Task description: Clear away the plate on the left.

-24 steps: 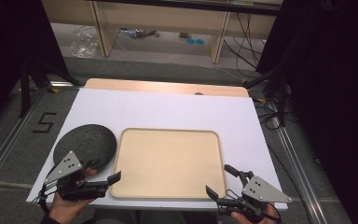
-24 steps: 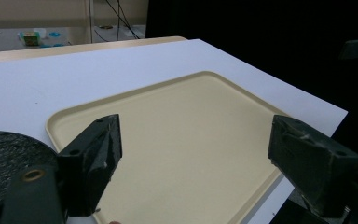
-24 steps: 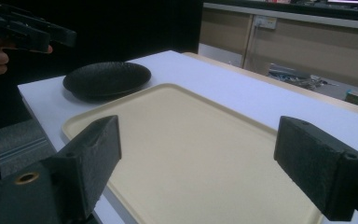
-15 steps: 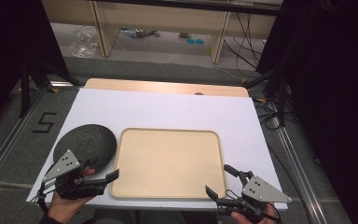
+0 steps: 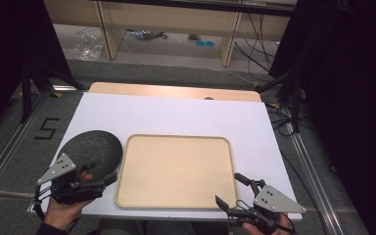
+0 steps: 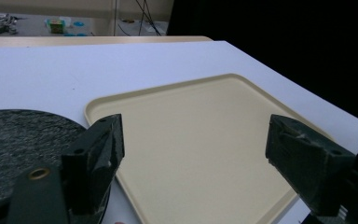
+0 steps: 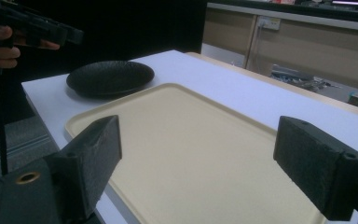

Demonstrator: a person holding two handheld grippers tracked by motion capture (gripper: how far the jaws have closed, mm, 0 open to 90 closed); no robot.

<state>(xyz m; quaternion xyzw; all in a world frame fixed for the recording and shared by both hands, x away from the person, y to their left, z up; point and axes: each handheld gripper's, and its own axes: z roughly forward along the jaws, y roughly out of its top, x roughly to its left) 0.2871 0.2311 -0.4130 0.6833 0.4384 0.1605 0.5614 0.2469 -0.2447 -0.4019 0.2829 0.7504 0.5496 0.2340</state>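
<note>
We log both grippers, left gripper [image 5: 103,182] and right gripper [image 5: 230,192], seemingly unmoved since earlier, jaws apart and empty beside black plate [image 5: 90,152] and beige tray [image 5: 176,169].

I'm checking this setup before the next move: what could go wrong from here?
The dark plate lies close beside the tray, near the table's left edge; the open left gripper could nudge it off or strike the tray's rim. The open right gripper hovers at the tray's near right corner and might bump it.

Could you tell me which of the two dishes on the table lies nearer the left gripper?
The dark round plate, right beside the left gripper; the beige tray is rectangular.
</note>
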